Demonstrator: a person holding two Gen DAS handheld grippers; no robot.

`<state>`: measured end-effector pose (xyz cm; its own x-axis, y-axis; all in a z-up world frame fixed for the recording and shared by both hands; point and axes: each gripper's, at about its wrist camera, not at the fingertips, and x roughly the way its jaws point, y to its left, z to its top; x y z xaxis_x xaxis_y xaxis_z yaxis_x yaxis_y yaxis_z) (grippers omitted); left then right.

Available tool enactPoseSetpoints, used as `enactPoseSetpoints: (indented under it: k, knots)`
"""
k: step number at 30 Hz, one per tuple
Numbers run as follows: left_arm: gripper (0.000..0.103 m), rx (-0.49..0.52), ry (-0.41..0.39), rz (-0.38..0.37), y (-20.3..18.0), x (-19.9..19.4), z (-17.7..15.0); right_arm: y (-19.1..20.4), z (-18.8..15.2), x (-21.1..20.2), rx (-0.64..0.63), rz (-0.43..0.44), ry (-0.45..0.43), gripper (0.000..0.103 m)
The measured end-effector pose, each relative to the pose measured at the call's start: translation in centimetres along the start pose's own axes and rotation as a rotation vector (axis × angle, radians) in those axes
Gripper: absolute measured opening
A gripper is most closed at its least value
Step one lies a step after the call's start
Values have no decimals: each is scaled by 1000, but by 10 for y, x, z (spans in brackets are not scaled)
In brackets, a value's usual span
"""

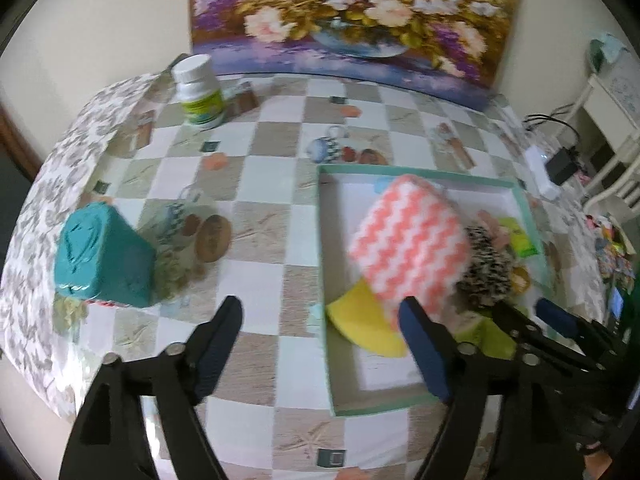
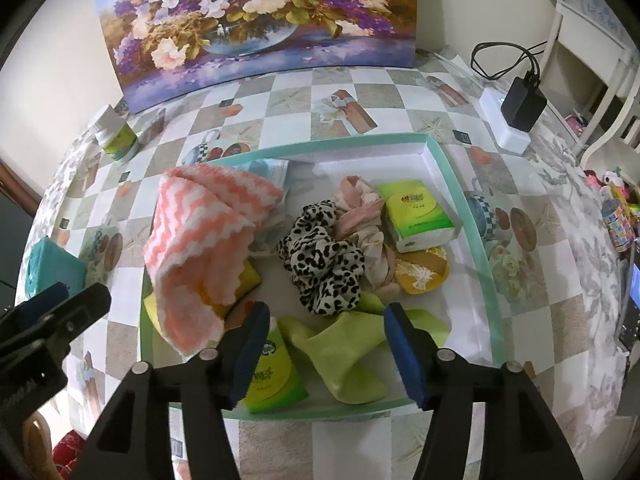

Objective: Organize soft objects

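A shallow teal-rimmed tray (image 2: 460,184) holds the soft things. A pink-and-white zigzag cloth (image 2: 200,240) droops over a yellow sponge (image 1: 360,320) on its left side. A leopard scrunchie (image 2: 320,256) and a pale pink scrunchie (image 2: 360,208) lie mid-tray, near a green tissue pack (image 2: 416,216). A lime cloth (image 2: 352,352) and a second tissue pack (image 2: 276,376) lie at the near edge. My right gripper (image 2: 327,312) is open above the lime cloth, holding nothing. My left gripper (image 1: 320,312) is open over the tray's left rim (image 1: 324,280), empty, the zigzag cloth (image 1: 408,240) just beyond its right finger.
A teal box (image 1: 104,256) stands left of the tray and a white bottle (image 1: 200,92) at the back left. A flower painting (image 1: 352,12) leans on the wall. A white power strip with a black adapter (image 2: 520,104) sits back right, near a white chair (image 2: 592,80).
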<state>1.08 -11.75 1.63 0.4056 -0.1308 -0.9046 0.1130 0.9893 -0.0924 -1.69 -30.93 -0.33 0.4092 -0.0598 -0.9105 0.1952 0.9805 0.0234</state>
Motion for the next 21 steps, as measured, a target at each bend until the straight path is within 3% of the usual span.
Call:
enactPoseSetpoints:
  k: [4,8,16,21]
  knots:
    - [89,-24,3,40,12,3,-6,1,-4,-1,8,-5,-1,70]
    - [99,-43,4,63,22,6,-12,3,-7,-2,12,-21,-8,81]
    - [100,-55,-11,84,34,3,-22,7,-14,-8,2,-70,-30,103]
    - [100,-39,-14,117,38,0,-29,11,-20,-13,-8,-87,-44,103]
